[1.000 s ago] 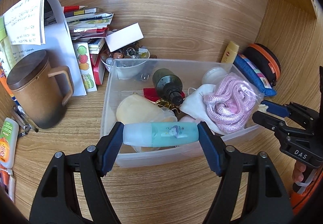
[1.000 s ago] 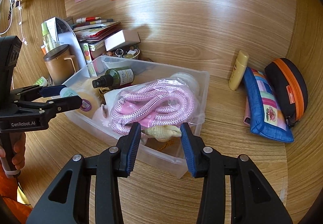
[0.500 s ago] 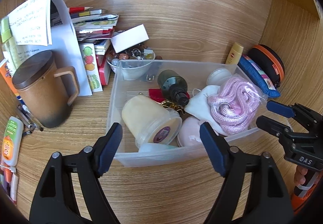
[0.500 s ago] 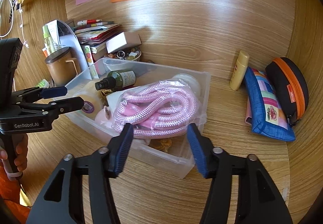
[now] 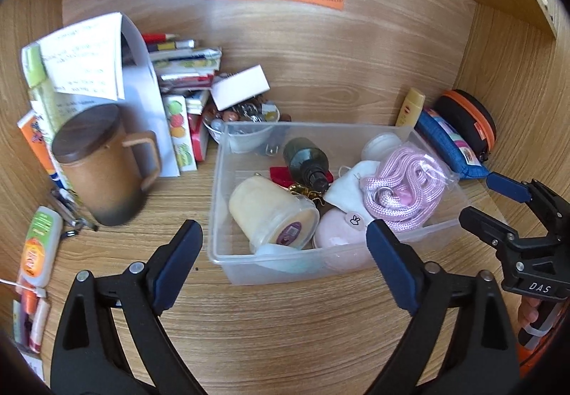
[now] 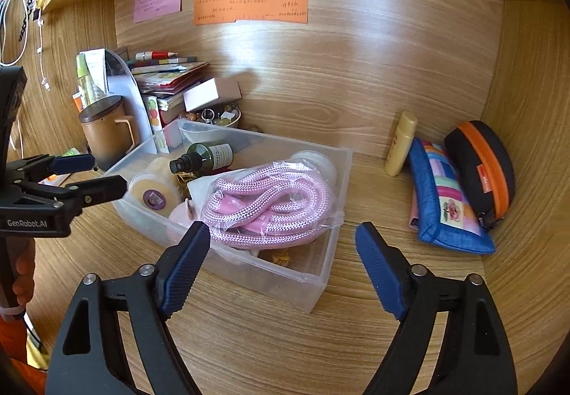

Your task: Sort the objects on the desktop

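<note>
We hold the left gripper point(image 5: 285, 252) before the clear plastic bin point(image 5: 228, 202), its jaws opening with nothing pressed between them. The right gripper point(image 6: 283, 252) (also empty) is opening at the bin's near corner. Inside lie the bagged pink rope point(image 6: 270, 202), a cream jar point(image 5: 274, 213) and a dark spray bottle point(image 5: 308, 159); a lidded brown mug point(image 5: 103, 167) stands at nine o'clock.
</note>
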A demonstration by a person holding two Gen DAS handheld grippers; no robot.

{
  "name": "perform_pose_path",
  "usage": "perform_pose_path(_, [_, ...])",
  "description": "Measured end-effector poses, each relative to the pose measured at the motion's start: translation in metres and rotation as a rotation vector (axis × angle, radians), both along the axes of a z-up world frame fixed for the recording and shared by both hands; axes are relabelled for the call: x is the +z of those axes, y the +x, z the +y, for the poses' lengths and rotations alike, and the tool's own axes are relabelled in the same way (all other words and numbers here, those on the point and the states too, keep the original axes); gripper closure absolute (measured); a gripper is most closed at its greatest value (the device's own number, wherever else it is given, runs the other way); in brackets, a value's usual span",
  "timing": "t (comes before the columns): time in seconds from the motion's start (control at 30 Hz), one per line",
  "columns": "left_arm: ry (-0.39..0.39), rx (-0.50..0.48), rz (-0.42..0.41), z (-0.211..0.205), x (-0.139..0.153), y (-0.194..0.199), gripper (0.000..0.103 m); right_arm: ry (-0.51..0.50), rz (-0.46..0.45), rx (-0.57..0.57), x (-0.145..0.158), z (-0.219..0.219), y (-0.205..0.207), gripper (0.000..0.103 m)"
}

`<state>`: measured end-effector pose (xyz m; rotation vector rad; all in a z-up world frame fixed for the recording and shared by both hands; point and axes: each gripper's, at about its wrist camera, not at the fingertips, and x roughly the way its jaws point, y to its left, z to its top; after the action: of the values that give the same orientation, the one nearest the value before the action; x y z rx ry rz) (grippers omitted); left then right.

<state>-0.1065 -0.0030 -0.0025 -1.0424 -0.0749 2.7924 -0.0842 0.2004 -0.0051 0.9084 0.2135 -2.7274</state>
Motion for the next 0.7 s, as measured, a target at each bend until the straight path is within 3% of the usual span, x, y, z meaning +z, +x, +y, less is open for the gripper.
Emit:
perform_pose_path(0.37, [-0.071,0.060,0.110,0.004,0.023,0.043,0.003,-0.080,-0.002,0.002,0.014,0.009,0.028,0.020])
perform_pose_path(0.53, [-0.110,0.085,0.150,0.011,0.028,0.061,0.002,-0.108,0.032,-0.006,0.021,0.013,0.046,0.005])
perform_pose_path(0.7, [-0.112,0.104,0.164,0.016,0.028,0.073,0.001,-0.099,0.088,-0.012,0.029,0.013,0.067,0.001])
